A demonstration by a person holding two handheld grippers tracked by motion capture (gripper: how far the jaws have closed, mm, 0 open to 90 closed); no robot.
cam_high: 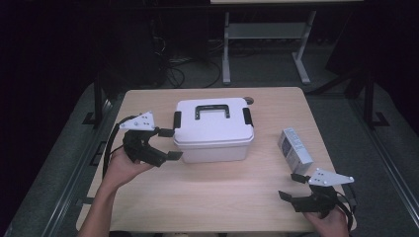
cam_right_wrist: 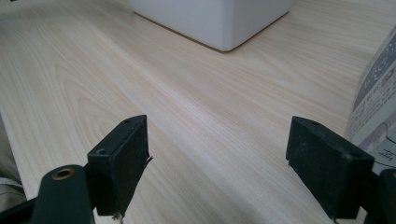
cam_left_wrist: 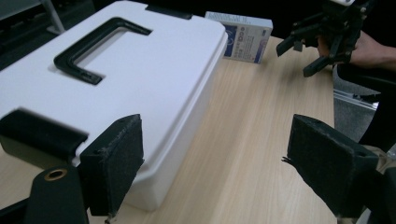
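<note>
left tool (cam_high: 168,143): released, beside box (cam_high: 212,129) | right tool (cam_high: 291,186): released, empty | box: stiff, smooth plastic, probably light | hold: black handle (cam_high: 212,111) or side latches

The light wooden table (cam_high: 197,197) carries everything; a small round dark disc (cam_high: 248,100) sits on it near its far edge. Beyond the table's far edge stands a white metal frame (cam_high: 267,34) on the dark floor (cam_high: 346,108); black cables (cam_high: 173,69) lie left of that frame.
</note>
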